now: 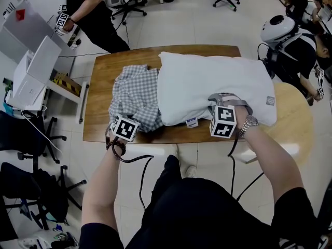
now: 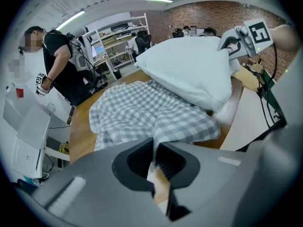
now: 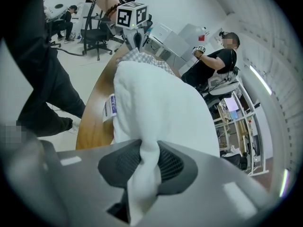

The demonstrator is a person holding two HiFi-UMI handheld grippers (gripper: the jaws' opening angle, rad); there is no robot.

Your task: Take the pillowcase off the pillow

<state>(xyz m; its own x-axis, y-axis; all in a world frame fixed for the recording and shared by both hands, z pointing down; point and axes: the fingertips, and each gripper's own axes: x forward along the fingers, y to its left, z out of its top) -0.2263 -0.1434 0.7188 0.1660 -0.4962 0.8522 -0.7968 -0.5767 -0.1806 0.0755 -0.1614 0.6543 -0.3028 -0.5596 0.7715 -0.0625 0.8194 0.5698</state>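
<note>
A white pillow (image 1: 212, 84) lies across the wooden table (image 1: 101, 100), its left end still inside the grey checked pillowcase (image 1: 136, 95), which is bunched at the pillow's left. My left gripper (image 1: 126, 123) is at the near left edge, shut on the pillowcase (image 2: 151, 119) hem. Its pads pinch a fold of checked cloth. My right gripper (image 1: 224, 108) sits on the pillow's near edge, shut on a bunch of white pillow (image 3: 156, 117) fabric that fills the jaws. A small label (image 1: 192, 122) hangs from the pillow's near side.
A person in black (image 1: 93, 12) stands at the far left with grippers. Another person with a white helmet (image 1: 277, 27) is at the far right. Grey boxes (image 1: 31, 71) stand left of the table, office chairs (image 1: 129, 4) behind it. A round table (image 1: 295, 118) adjoins on the right.
</note>
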